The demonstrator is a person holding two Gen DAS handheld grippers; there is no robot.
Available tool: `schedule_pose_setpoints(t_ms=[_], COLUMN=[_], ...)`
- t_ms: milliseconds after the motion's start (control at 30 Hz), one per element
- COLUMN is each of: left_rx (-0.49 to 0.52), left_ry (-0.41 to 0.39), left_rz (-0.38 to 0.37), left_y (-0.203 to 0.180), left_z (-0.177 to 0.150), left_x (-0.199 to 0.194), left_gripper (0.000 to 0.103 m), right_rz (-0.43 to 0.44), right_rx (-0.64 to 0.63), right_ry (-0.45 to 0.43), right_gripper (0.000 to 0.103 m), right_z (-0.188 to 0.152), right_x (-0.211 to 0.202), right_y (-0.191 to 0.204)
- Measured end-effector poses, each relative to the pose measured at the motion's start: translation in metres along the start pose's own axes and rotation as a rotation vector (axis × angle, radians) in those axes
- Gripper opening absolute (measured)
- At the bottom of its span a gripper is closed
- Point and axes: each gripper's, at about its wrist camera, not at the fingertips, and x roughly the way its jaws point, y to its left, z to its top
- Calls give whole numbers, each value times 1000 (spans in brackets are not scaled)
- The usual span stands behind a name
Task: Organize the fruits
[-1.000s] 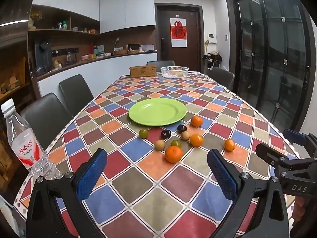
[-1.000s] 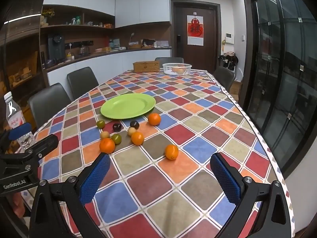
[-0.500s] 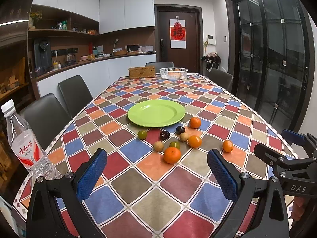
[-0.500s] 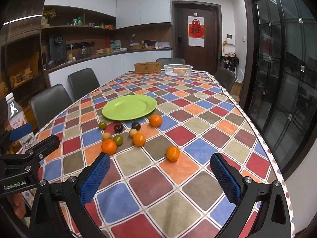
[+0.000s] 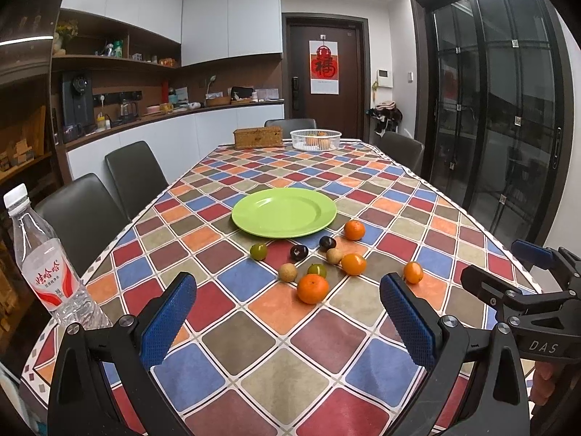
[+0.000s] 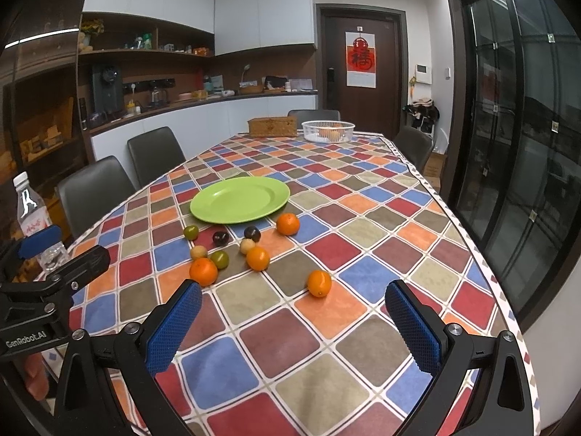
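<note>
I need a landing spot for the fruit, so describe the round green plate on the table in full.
The round green plate is a shallow, glossy dish, plastic by its look, with a broad raised rim and a flat well. It lies flat and right way up on the chequered tablecloth, near the table's middle. Nothing is on it. The small fruits lie on the cloth just in front of it; none clearly touches it. Both grippers hang well short of it.

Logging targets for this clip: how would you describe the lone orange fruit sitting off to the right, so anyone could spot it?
Start at the green plate on the checked tablecloth and find the cluster of small fruits just in front of it. The lone orange lies nearer the camera and right of that cluster, on an orange square. Unlike the other oranges, it touches nothing and has no fruit beside it.
</note>
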Motion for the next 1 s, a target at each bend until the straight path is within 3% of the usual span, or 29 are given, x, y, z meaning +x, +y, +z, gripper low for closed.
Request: schedule_pose_setpoints(t_ms=[1000], left_rx=[-4], left_ry=[21], left_rz=[-8], left_y=[2], left_z=[-10], left_x=[7], left_gripper=[103], right_rz=[9], right_rx=[2], right_ry=[21], right_gripper=[102], right_z=[-6], right_x=[8], right_y=[1])
